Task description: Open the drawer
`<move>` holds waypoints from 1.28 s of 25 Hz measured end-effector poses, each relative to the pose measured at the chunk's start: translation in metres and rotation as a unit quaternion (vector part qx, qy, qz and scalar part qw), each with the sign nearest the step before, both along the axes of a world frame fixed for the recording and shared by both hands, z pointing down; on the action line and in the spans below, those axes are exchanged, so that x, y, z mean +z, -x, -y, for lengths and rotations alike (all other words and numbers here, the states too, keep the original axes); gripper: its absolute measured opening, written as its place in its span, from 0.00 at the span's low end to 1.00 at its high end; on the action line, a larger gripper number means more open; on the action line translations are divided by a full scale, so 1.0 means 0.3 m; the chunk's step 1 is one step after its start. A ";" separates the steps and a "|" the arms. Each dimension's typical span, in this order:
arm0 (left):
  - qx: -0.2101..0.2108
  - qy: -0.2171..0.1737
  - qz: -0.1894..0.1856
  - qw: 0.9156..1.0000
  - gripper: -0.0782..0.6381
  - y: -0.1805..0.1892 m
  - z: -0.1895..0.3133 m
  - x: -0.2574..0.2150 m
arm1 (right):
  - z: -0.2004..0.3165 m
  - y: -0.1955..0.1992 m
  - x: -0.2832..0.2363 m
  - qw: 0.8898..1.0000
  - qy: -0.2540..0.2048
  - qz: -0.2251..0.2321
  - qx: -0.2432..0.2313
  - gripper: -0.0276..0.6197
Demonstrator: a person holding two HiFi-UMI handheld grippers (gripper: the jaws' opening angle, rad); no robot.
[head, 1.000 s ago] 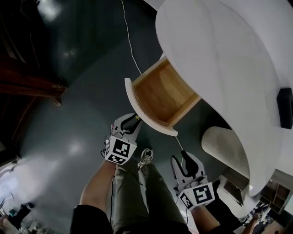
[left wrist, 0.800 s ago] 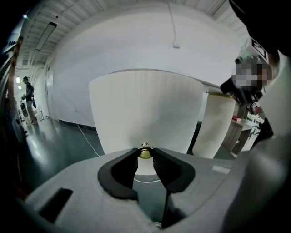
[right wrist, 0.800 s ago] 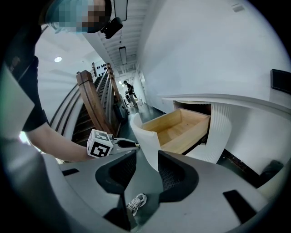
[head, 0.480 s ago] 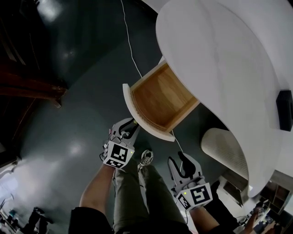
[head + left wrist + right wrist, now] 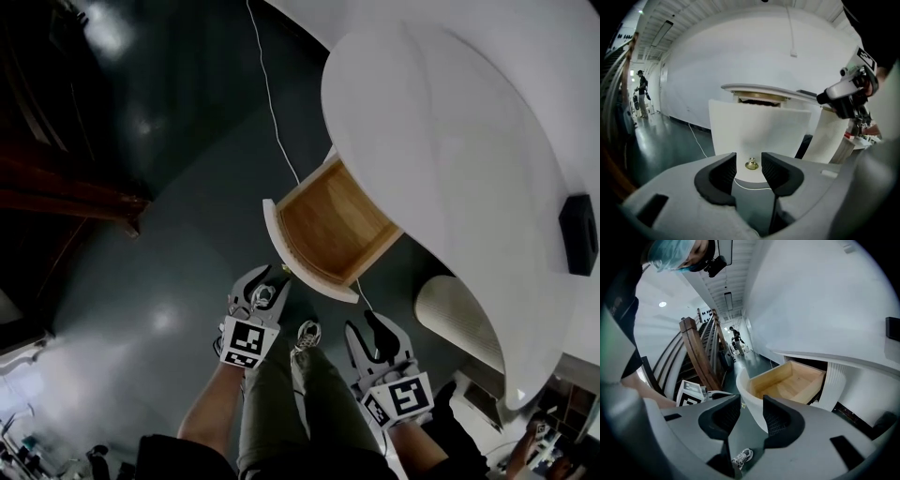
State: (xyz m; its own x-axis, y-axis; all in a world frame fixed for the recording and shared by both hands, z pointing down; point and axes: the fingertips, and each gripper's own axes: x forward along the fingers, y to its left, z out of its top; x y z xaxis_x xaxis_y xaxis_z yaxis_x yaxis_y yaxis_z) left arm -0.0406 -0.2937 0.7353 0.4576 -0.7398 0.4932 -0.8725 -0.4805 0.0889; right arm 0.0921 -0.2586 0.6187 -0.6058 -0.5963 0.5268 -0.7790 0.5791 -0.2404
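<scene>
Dark glossy floor (image 5: 141, 281) fills most of the head view, with a big white round table (image 5: 450, 141) over on the right. The drawer (image 5: 333, 225) sits pulled well out from under the table edge, so you can see its bare wooden inside, and its curved white front faces the near side. A thin white cable (image 5: 272, 94) runs along the floor to the far side of it. The left gripper (image 5: 267, 286) hangs just near of the drawer front, and the right gripper (image 5: 370, 328) is a bit further back on the right, well clear of the drawer. A sneaker (image 5: 305, 333) shows between the two.

Left gripper view: the jaws stand apart and have just been opening. The little brass knob (image 5: 751, 164) on the drawer front sits right in the gap, but the pads aren't pressing on it, there's space on both sides. Way off on the far left a person (image 5: 642, 91) stands down a hallway.

Right gripper view: jaws parted about the same, with nothing between them, just floor and the sneaker below. The open drawer is off to the right and further away, wooden inside up. A wooden staircase (image 5: 701, 362) climbs on the left.
</scene>
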 end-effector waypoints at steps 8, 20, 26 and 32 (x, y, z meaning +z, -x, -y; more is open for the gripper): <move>-0.016 -0.036 0.023 0.999 0.33 0.076 -0.037 -0.296 | 0.032 0.013 -0.120 1.000 -0.011 0.006 0.011 0.28; -0.042 -0.101 -0.005 0.994 0.31 0.105 -0.057 -0.780 | 0.079 0.043 -0.395 0.998 -0.060 0.016 0.009 0.24; -0.024 -0.114 0.004 0.993 0.24 0.066 -0.068 -0.905 | 0.088 0.007 -0.487 0.996 -0.080 0.023 0.024 0.12; 0.004 -0.131 0.015 0.991 0.18 0.041 -0.085 -1.087 | 0.051 -0.025 -0.635 0.995 -0.085 0.023 0.041 0.05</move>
